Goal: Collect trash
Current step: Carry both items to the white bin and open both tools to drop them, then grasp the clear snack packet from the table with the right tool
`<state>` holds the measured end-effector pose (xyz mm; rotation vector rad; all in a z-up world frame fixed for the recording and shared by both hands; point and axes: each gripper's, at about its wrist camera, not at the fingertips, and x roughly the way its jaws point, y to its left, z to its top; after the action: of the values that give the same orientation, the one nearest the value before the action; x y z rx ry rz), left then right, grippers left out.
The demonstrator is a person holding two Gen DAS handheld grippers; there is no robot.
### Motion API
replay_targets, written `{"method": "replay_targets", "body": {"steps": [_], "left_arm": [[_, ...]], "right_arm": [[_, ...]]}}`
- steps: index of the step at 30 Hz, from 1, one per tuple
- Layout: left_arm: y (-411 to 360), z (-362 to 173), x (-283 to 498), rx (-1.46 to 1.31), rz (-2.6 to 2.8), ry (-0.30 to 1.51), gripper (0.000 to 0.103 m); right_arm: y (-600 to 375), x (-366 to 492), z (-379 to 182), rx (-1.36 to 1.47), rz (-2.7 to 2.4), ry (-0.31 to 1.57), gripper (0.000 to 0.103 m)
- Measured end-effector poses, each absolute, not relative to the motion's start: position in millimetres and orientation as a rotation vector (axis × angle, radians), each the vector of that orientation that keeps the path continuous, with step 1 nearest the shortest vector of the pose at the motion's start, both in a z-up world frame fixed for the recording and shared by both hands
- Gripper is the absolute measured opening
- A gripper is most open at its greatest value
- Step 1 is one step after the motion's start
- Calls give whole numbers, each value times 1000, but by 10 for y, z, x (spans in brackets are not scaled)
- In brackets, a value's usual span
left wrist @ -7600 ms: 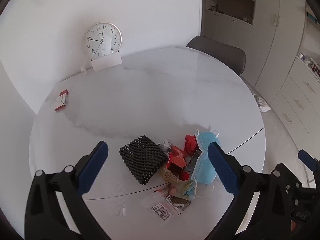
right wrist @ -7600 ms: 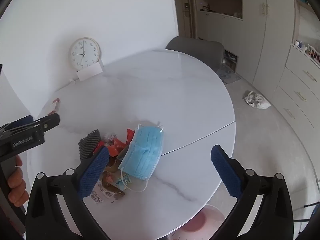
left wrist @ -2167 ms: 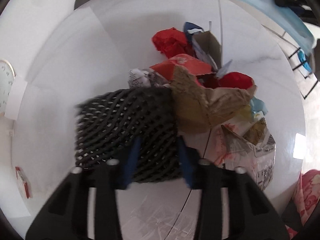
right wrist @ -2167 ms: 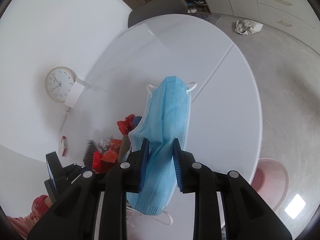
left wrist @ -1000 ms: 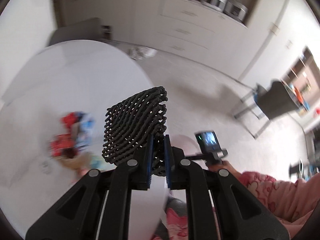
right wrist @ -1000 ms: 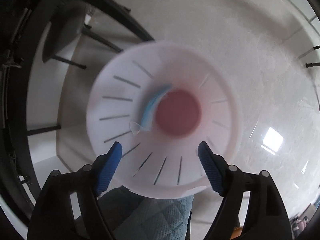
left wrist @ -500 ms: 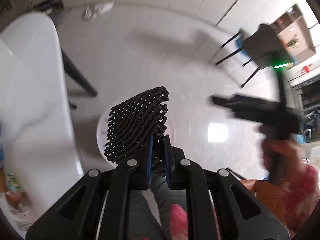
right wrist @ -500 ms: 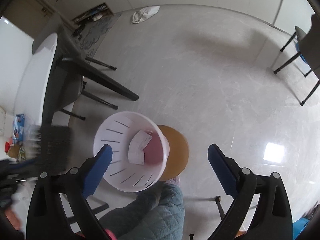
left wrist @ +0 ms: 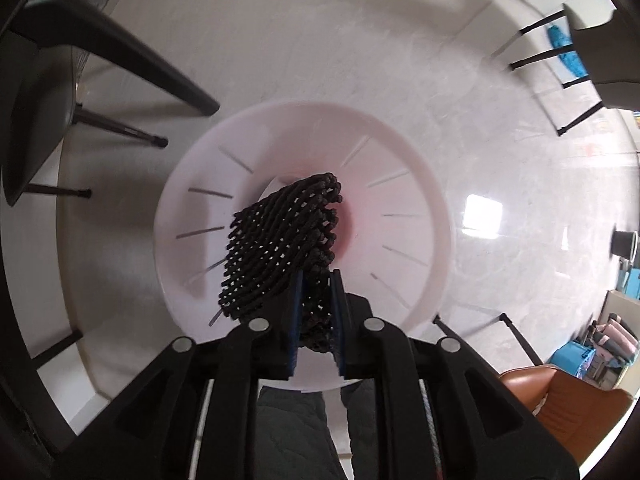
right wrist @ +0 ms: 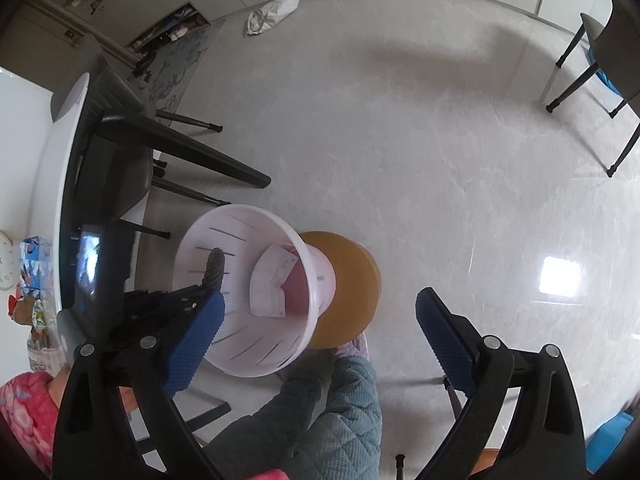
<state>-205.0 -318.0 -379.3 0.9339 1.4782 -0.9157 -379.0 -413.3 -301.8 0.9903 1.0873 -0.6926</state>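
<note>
A pale glossy tiled floor (right wrist: 420, 128) fills both views; a black foam net (left wrist: 280, 248) hangs over the white slotted bin (left wrist: 404, 184), between the left gripper (left wrist: 316, 312) pads, whose jaws have just been opening a little, the net still between them; the right gripper (right wrist: 320, 320) gapes wide, empty; a pale mask (right wrist: 272, 284) lies inside the bin; no writing is legible.

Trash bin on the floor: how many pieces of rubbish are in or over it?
2. A pale face mask lies on the white bin's bottom; a black foam net sits between the left tongs, just opening, above it. More may hide underneath.
</note>
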Motion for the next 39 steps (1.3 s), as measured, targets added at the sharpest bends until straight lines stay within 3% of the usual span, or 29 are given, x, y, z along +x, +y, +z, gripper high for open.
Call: {"method": "replay_targets", "body": {"steps": [1,3,6,14,19,26,32,39], "left_arm": [[-3183,-3781,-2029,937,-898,1483,41],[-3152,-3700,-1936,924,-881,1457,59],[-3142,-3558,-1878,933,-868,1475,72],[-3050,-2471,-1972,780,-1043,1459,79],[-2768,-1406,-1849,655,-1096,1278,90],[-1825,-105,-1252,439,-880,990,95],[-776,237,-852,346,-610,902,95],[314,113,-599,258,-407,958,95]], "right_arm": [[-4145,-3793,-3024,994,-691,1089,96],[-4152,-3790,-3021,993,-690,1086,96],[-4185,-3741,-2933,977,-682,1075,96],[-4262,-3483,-2374,870,-649,1007,96],[-4245,-3195,-1948,794,-593,957,96],[-3711,-2424,-1266,628,-380,891,96],[-2902,-1579,-984,453,-122,901,100],[-1908,-842,-997,303,177,982,100]]}}
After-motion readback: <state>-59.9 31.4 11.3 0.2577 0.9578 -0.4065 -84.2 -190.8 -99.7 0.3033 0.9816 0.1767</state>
